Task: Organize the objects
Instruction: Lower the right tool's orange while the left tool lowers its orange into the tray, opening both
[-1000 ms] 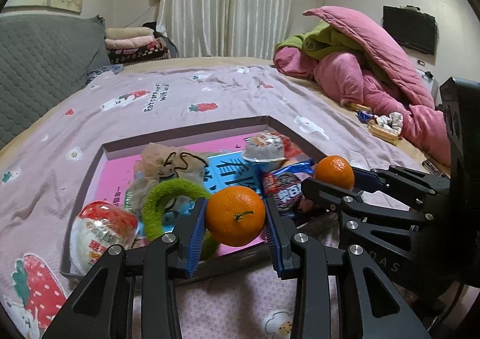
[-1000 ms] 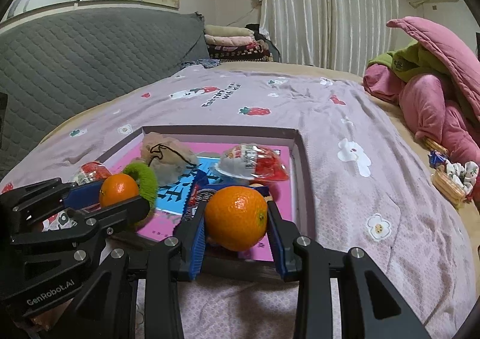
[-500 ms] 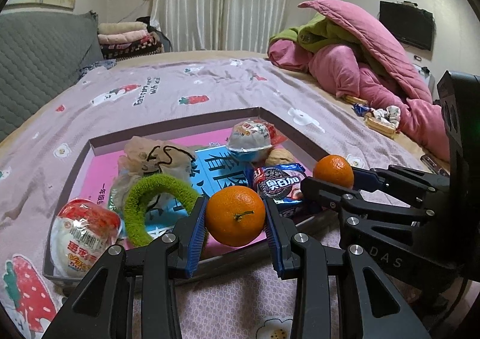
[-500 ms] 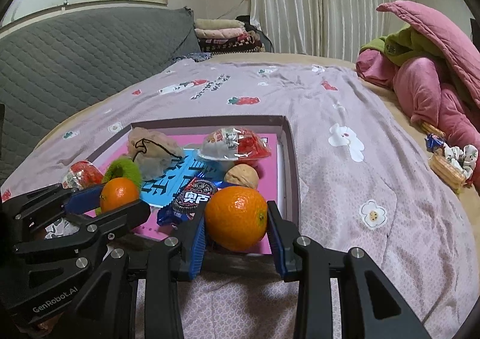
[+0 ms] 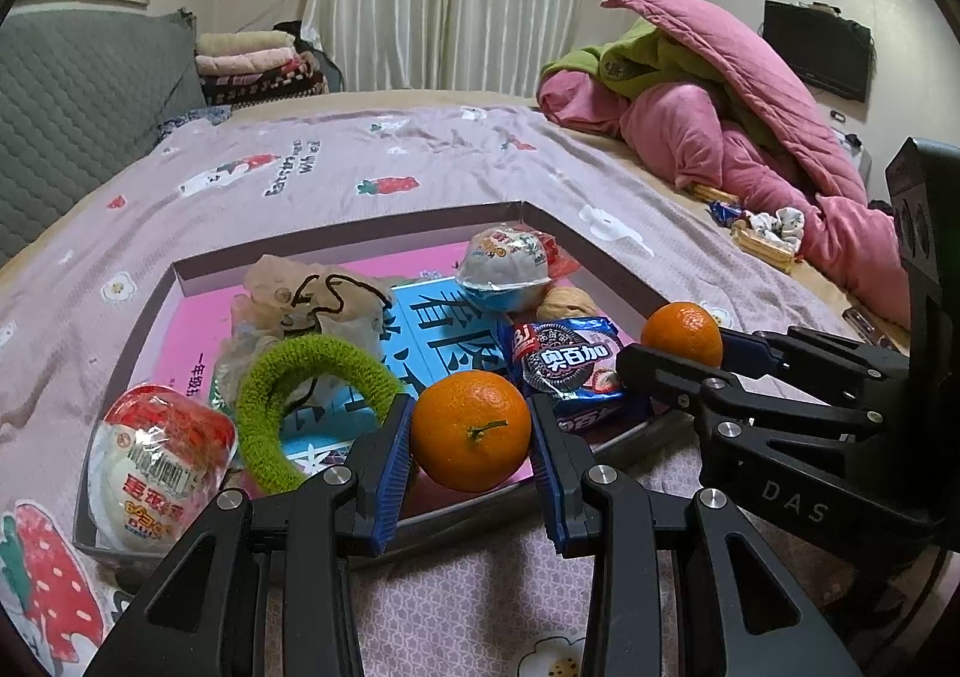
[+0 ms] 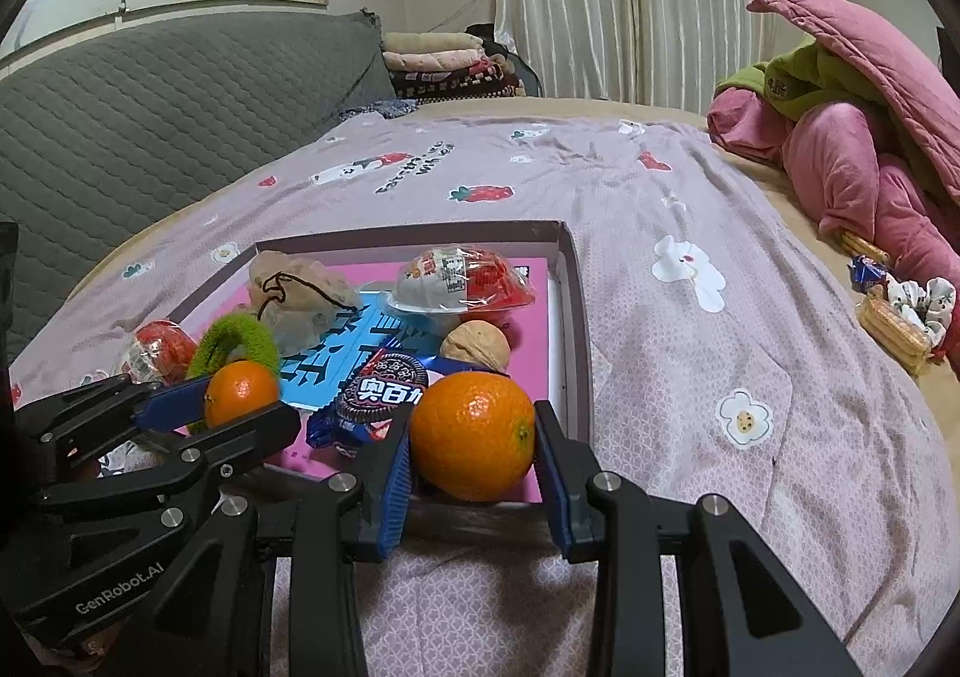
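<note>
Strawberry-print bedsheet (image 5: pixel 420 155) carries a shallow box (image 5: pixel 372 233) of snacks. Above its near edge, the left gripper (image 5: pixel 471 437) pinches a stemmed mandarin (image 5: pixel 471 428); just beside it, the right gripper (image 6: pixel 474 440) pinches another mandarin (image 6: pixel 473 434).

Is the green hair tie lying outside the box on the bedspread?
No, the green hair tie lies inside the box, between a red-and-white snack pack and the blue booklet.
</note>
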